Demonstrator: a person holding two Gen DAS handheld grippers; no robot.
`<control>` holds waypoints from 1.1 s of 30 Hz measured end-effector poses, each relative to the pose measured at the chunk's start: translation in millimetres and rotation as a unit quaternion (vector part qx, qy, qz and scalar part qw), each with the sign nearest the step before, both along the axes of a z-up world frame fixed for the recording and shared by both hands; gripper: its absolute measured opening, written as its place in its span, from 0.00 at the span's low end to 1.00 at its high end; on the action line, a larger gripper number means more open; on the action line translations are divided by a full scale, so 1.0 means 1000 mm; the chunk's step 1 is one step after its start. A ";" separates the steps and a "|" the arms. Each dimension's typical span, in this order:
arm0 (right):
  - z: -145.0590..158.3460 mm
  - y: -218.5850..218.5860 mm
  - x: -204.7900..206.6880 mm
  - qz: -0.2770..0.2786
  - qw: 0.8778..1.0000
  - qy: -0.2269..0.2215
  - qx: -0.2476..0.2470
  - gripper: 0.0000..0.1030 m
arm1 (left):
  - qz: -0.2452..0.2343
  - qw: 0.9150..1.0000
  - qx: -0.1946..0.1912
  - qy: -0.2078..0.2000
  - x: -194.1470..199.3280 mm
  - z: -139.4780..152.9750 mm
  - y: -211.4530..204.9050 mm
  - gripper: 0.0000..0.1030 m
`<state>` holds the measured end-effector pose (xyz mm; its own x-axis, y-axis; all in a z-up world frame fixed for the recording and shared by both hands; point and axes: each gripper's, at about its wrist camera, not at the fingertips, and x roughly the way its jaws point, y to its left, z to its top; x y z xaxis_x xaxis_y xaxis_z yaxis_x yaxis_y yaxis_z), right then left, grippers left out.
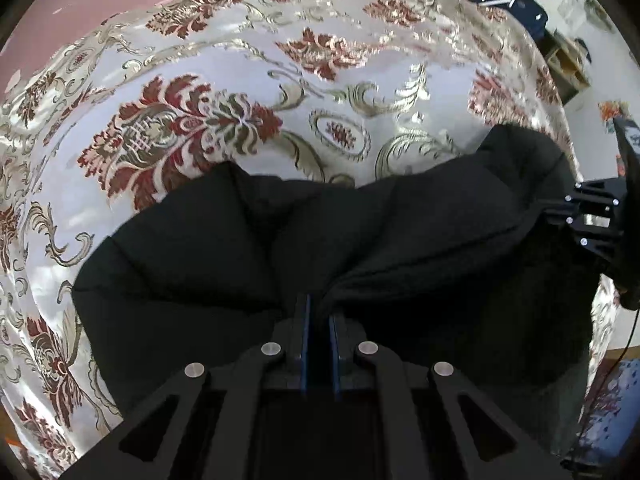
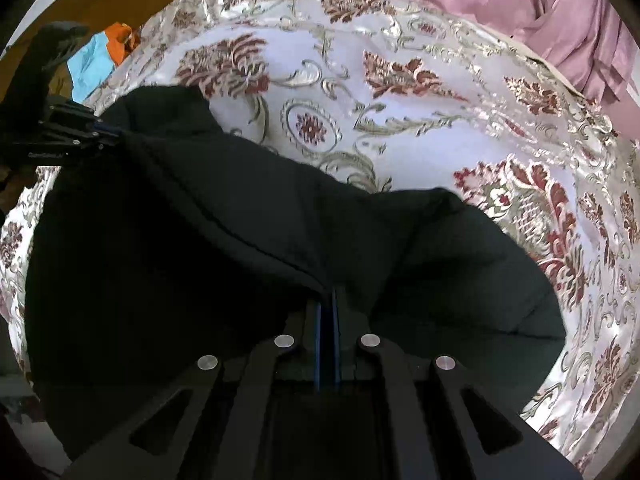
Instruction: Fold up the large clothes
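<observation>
A large black padded garment [image 1: 224, 248] lies on a bed with a white, gold and red floral bedspread [image 1: 208, 92]. My left gripper [image 1: 320, 312] is shut on the garment's near edge, cloth pinched between its blue pads. My right gripper [image 2: 328, 300] is shut on the same edge further along the garment [image 2: 200, 240]. Each gripper shows in the other's view, the right one [image 1: 560, 212] at the right, the left one [image 2: 108, 132] at the far left, both clamped on the black cloth. The edge runs taut between them.
The bedspread [image 2: 400, 128] spreads beyond the garment. A pink wall and pink curtain [image 2: 560, 20] stand behind the bed. Orange and blue cloth [image 2: 100, 56] lies off the bed's left side. A dark box [image 1: 508, 0] and a wooden shelf [image 1: 568, 64] stand at the far right.
</observation>
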<state>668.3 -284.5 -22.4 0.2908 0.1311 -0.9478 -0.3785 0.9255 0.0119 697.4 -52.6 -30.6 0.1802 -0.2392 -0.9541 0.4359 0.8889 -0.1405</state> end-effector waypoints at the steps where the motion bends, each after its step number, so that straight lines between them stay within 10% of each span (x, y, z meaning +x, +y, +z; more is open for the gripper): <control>1: -0.005 0.001 0.000 0.002 1.000 0.004 -0.004 0.04 | -0.005 1.000 0.007 -0.001 -0.001 -0.005 -0.003 0.08; 13: 0.010 -0.011 -0.012 -0.014 0.999 -0.004 0.051 0.15 | -0.021 0.998 0.032 -0.048 -0.024 0.016 0.008 0.26; 16: 0.030 -0.015 -0.011 -0.007 0.997 -0.020 0.079 0.15 | -0.014 0.993 -0.002 -0.119 -0.029 0.052 0.019 0.27; 20: 0.050 -0.018 0.007 -0.029 0.992 -0.035 0.119 0.16 | 0.006 0.987 -0.036 -0.159 -0.009 0.077 0.014 0.68; 28: 0.009 0.001 0.047 -0.076 0.983 0.036 0.166 0.16 | 0.002 0.993 -0.100 -0.063 0.036 0.037 -0.025 0.64; 33: -0.017 0.014 0.023 -0.038 0.989 0.082 0.117 0.16 | -0.111 0.991 -0.070 -0.016 0.003 0.005 -0.048 0.32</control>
<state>691.4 -270.3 -39.5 0.1527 0.3366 -0.9292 -0.2837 0.9156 0.2851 700.8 -101.1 -25.6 0.1375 -0.4054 -0.9037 0.6248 0.7435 -0.2384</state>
